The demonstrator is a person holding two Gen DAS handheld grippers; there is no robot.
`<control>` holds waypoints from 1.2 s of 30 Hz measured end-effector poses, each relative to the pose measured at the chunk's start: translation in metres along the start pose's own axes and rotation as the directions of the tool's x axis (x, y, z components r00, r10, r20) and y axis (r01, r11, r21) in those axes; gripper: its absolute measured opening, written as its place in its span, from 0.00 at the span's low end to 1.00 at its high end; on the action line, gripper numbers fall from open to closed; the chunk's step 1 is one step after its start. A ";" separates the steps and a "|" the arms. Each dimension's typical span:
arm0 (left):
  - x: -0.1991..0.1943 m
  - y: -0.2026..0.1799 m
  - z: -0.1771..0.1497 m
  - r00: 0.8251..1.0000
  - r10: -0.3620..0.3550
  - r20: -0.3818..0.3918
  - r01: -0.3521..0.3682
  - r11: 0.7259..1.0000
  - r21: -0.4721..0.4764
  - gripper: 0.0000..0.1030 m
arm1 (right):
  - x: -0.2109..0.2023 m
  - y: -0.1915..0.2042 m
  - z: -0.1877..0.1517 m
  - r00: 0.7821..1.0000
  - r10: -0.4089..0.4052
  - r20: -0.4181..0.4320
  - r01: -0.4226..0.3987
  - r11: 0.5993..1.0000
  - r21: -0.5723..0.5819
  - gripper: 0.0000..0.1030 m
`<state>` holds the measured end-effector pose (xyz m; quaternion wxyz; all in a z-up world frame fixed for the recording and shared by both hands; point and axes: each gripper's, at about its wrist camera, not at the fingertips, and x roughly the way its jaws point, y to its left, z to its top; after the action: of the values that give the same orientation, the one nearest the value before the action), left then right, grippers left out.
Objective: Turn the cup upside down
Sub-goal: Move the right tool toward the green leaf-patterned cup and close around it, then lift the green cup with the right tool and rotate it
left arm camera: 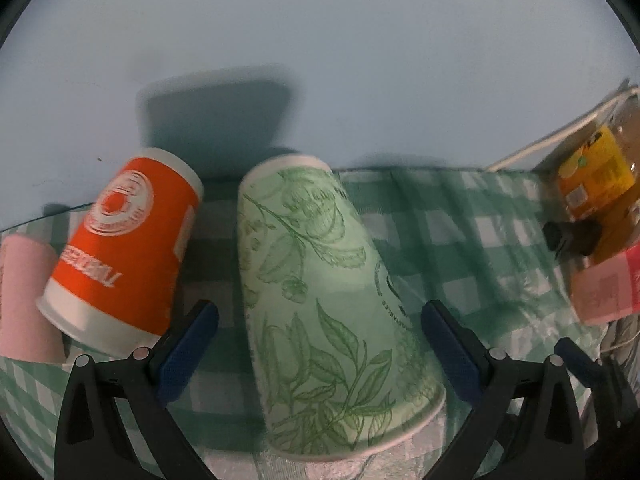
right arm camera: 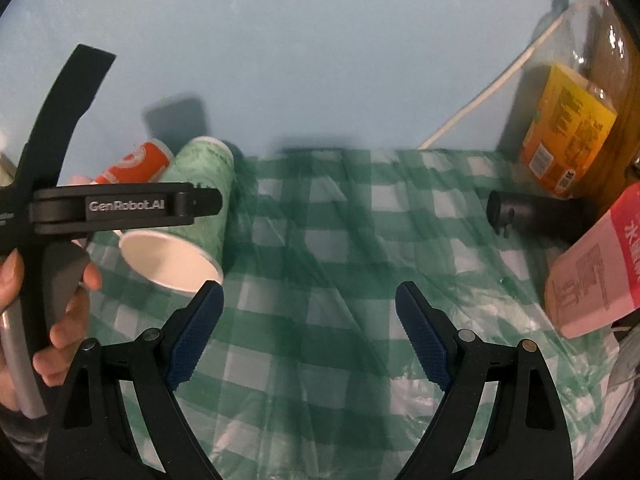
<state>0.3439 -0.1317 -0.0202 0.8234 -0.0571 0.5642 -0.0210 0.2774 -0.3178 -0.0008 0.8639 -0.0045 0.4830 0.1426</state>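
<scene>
Item: green cup (left arm camera: 320, 304), tilted on the checked cloth (left arm camera: 460, 216), base up, between my left gripper (left arm camera: 320, 352), jaws apart, not touching. Right gripper (right arm camera: 310, 334): spread wide, idle, holding nothing.

Pink cup (left arm camera: 22, 300) cut off at left edge; bottle (right arm camera: 600, 92) top cropped.
</scene>
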 end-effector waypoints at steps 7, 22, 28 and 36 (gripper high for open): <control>0.010 -0.008 -0.005 0.999 -0.006 -0.037 0.008 0.999 0.053 0.82 | -0.003 0.003 -0.009 1.000 0.010 0.000 -0.010 1.000 -0.008 0.85; -0.039 -0.019 -0.035 0.995 0.010 0.095 -0.031 0.975 0.221 0.76 | -0.027 0.015 -0.031 0.999 0.049 0.021 -0.049 0.999 -0.020 0.85; -0.057 -0.028 -0.068 0.991 -0.023 0.133 -0.018 0.953 0.302 0.76 | -0.033 0.018 -0.048 0.997 0.071 0.022 -0.071 0.997 -0.024 0.85; -0.082 -0.012 -0.119 0.980 -0.042 0.192 -0.036 0.921 0.389 0.76 | -0.044 0.048 -0.069 0.995 0.099 0.011 -0.098 0.993 -0.068 0.85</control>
<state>0.2036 -0.1443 0.0143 0.8699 0.1054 0.4645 -0.1286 0.1862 -0.2926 0.0047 0.8588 -0.0087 0.4711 0.2011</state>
